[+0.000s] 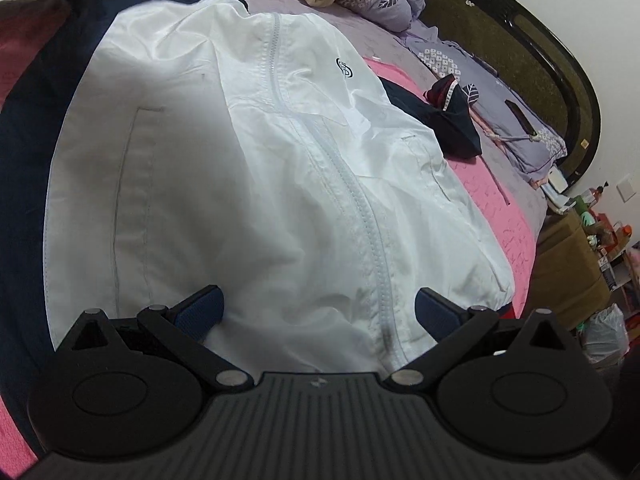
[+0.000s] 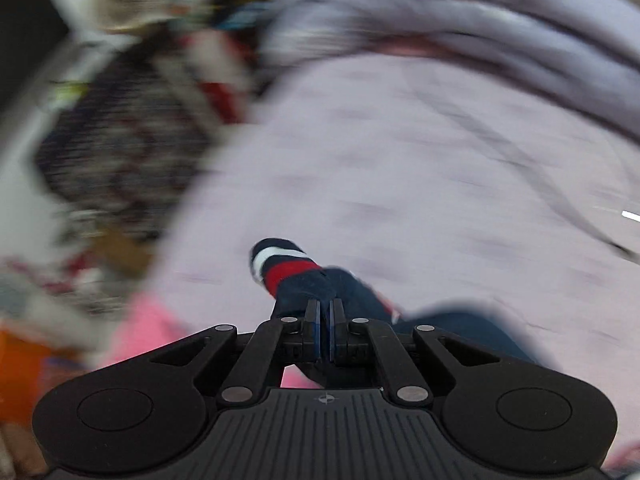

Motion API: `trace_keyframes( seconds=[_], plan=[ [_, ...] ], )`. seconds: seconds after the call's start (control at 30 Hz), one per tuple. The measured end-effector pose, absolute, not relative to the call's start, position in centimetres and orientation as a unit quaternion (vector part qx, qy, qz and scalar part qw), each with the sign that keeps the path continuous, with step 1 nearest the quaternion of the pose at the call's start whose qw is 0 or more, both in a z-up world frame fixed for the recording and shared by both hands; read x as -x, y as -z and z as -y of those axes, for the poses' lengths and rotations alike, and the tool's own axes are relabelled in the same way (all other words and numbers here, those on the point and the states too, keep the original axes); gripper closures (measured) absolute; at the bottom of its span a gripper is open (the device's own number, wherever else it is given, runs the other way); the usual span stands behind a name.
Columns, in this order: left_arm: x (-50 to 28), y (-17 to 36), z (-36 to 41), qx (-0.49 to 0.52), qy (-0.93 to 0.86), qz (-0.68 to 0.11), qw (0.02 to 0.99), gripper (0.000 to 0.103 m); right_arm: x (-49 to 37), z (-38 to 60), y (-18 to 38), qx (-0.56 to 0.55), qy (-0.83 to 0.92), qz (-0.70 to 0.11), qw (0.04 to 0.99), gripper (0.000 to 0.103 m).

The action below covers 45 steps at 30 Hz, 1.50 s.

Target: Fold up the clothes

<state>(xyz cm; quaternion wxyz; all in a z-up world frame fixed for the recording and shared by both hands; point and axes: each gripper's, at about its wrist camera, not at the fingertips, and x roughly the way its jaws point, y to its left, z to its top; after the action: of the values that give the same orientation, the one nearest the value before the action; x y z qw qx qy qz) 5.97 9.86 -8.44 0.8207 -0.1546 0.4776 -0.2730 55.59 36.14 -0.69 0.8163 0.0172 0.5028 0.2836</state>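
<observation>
Nearest the right wrist camera, the right hand-held gripper (image 2: 325,312) had its jaws pinched together on navy cloth: the sleeve (image 2: 308,284) of the jacket, whose striped cuff (image 2: 280,264), banded white and red, stuck out just past the fingertips. Everything beyond was smeared with motion blur, though the lilac bedspread (image 2: 400,168) lay beneath the sleeve.

In the left wrist view, the left hand-held gripper (image 1: 319,310) stood wide, its blue pads (image 1: 202,310) on either side of the hem and holding nothing. Whether they touched the cloth could not be told. The white and navy jacket (image 1: 248,168) lay spread front-up on the bed (image 1: 508,224), zipper (image 1: 360,216) running up the middle, with a navy sleeve end and its striped cuff lying off to the far side on the pink cover.

The step in hand appeared to be folding that sleeve across the white front. To do it well, the cuff should be carried over the body and laid flat across the chest, parallel to the hem rather than slanting, with the grip kept firm until the fabric rests. The left gripper would best steady the hem so the body does not slide on the smooth cover. Thin, slippery cloth like this may bunch or drift, so a slow lay-down and a smoothing pass would help keep the fold edge straight along the side seam.
</observation>
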Motion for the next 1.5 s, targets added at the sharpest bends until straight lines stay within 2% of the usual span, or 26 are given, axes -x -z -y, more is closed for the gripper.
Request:
trace_keyframes(
  seconds=[0.03,0.07,0.1,0.13,0.2,0.27,0.33,0.4,0.5,0.57,0.63,0.7,0.77,0.8,0.83,0.93,1.0,1.03,1.07,1.1,1.2,1.3,1.37,1.43,1.5],
  plan=[
    [-6.0,8.5,-9.9,0.157,0.273,-0.477,0.820,0.001,-55.6,-38.0,0.8,-0.009,-0.304,-0.503,0.809,0.091],
    [-6.0,8.5,-10.0,0.159,0.274,-0.477,0.820,0.001,-55.5,-39.6,1.5,0.016,-0.309,-0.514,0.800,0.072],
    [-6.0,8.5,-9.9,0.159,0.275,-0.476,0.820,0.001,-55.0,-41.1,2.3,0.048,-0.311,-0.526,0.790,0.060],
    [-6.0,8.5,-9.9,0.158,0.275,-0.475,0.820,0.001,-54.0,-42.1,2.8,0.074,-0.317,-0.528,0.784,0.040],
    [-6.0,8.5,-9.9,0.159,0.276,-0.474,0.821,0.001,-51.4,-43.0,2.8,0.107,-0.337,-0.522,0.776,0.036],
    [-6.0,8.6,-9.9,0.160,0.276,-0.473,0.822,0.001,-49.7,-41.8,2.2,0.088,-0.367,-0.537,0.754,0.030],
    [-5.9,8.6,-9.9,0.161,0.276,-0.470,0.823,0.001,-48.5,-38.7,1.1,0.055,-0.387,-0.548,0.740,0.030],
    [-5.9,8.6,-9.9,0.162,0.276,-0.468,0.824,0.001,-47.5,-34.6,-0.8,0.049,-0.360,-0.531,0.766,0.031],
    [-5.8,8.6,-9.8,0.158,0.276,-0.467,0.825,0.001,-45.6,-27.6,-2.1,0.098,-0.261,-0.512,0.813,0.044],
    [-5.7,8.6,-9.8,0.151,0.278,-0.467,0.826,0.001,-43.8,-22.7,-1.5,0.115,-0.195,-0.527,0.819,0.059],
    [-5.7,8.6,-9.7,0.147,0.278,-0.467,0.826,0.001,-42.4,-19.1,0.9,0.117,-0.143,-0.554,0.812,0.063],
    [-5.7,8.6,-9.5,0.144,0.277,-0.467,0.827,0.001,-41.7,-17.7,4.6,0.140,-0.113,-0.576,0.797,0.070],
    [-5.6,8.5,-9.3,0.138,0.276,-0.466,0.829,0.001,-42.0,-19.1,8.1,0.148,-0.129,-0.581,0.790,0.080],
    [-5.5,8.5,-9.2,0.133,0.275,-0.465,0.831,0.001,-42.4,-20.6,9.6,0.140,-0.151,-0.581,0.787,0.082],
    [-5.4,8.5,-9.0,0.129,0.274,-0.464,0.832,0.001,-42.6,-22.7,10.3,0.149,-0.168,-0.567,0.792,0.092],
    [-5.2,8.4,-8.5,0.113,0.272,-0.465,0.835,0.001,-42.3,-27.5,10.0,0.195,-0.202,-0.518,0.808,0.098],
    [-5.2,8.4,-8.2,0.103,0.272,-0.466,0.835,0.001,-41.9,-28.2,8.7,0.178,-0.227,-0.508,0.811,0.097],
    [-5.2,8.4,-8.1,0.100,0.272,-0.467,0.835,0.001,-41.7,-26.8,7.8,0.133,-0.235,-0.514,0.814,0.092],
    [-5.2,8.4,-8.1,0.099,0.272,-0.467,0.836,0.001,-41.6,-24.9,6.9,0.087,-0.233,-0.522,0.816,0.079],
    [-5.2,8.4,-8.1,0.098,0.272,-0.467,0.836,0.001,-41.3,-22.7,6.2,0.050,-0.217,-0.527,0.820,0.075],
    [-5.2,8.5,-8.2,0.096,0.273,-0.465,0.836,0.001,-39.7,-15.8,4.5,-0.027,-0.153,-0.529,0.834,0.074],
    [-5.1,8.4,-8.1,0.087,0.274,-0.464,0.838,0.001,-38.6,-11.3,5.9,-0.003,-0.075,-0.545,0.835,0.074],
    [-5.0,8.4,-7.9,0.077,0.273,-0.463,0.840,0.001,-39.6,-10.3,9.6,0.036,-0.052,-0.564,0.824,0.072],
    [-5.0,8.2,-7.7,0.068,0.271,-0.467,0.839,0.001,-39.7,-9.7,10.2,0.027,-0.056,-0.527,0.847,0.067],
    [-5.2,8.0,-7.5,0.066,0.263,-0.478,0.835,0.001,-39.1,-8.9,9.1,-0.015,-0.061,-0.535,0.842,0.067]
  ],
)
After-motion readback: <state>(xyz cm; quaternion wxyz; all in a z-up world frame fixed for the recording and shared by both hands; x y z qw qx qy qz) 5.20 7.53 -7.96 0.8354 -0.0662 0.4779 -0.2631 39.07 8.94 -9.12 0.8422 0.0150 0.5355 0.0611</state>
